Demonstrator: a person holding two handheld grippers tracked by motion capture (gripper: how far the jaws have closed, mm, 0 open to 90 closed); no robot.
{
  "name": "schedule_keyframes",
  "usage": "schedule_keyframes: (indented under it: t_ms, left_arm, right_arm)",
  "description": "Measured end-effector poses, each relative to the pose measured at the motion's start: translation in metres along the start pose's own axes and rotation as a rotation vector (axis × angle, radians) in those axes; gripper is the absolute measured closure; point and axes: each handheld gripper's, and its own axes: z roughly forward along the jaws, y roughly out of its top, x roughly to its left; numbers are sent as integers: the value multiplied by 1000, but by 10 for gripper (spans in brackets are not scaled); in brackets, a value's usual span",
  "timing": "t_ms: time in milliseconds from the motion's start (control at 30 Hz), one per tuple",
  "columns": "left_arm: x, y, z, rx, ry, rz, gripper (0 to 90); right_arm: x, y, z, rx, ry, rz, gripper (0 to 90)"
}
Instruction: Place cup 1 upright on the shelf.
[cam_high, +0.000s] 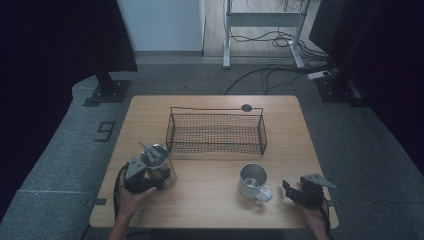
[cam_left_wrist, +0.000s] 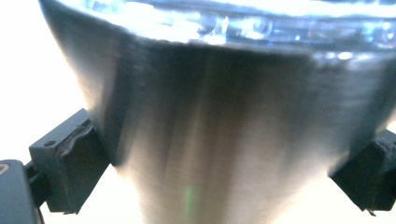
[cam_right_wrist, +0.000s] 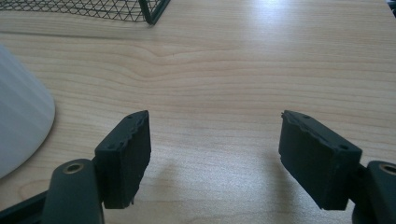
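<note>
The left tool (cam_left_wrist: 224, 186) is clamped on the steel cup (cam_left_wrist: 219, 121), its rim cut off there; the high view places this cup (cam_high: 161, 165) front-left on the worktop (cam_high: 210, 200). The right tool (cam_right_wrist: 215, 154) gapes empty near a white mug (cam_high: 254, 182). Beyond lies a wire basket (cam_high: 216, 132).

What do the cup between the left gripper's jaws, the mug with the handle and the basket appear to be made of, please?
Cup: apparently brushed steel, with fine streaks and soft glare on its wall, seen close in the left gripper view. Mug: pale shiny metal, perhaps steel or enamel; hard to tell. Basket: dark wire mesh on a thin rod frame, probably coated metal.
</note>
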Motion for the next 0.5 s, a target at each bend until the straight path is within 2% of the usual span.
schedule_keyframes:
  t_ms: [500]
  left_arm:
    - [2, 1, -1, -4, -13, 1, 43]
  right_arm:
    - [-1, -1, -3, -10, -5, 0, 250]
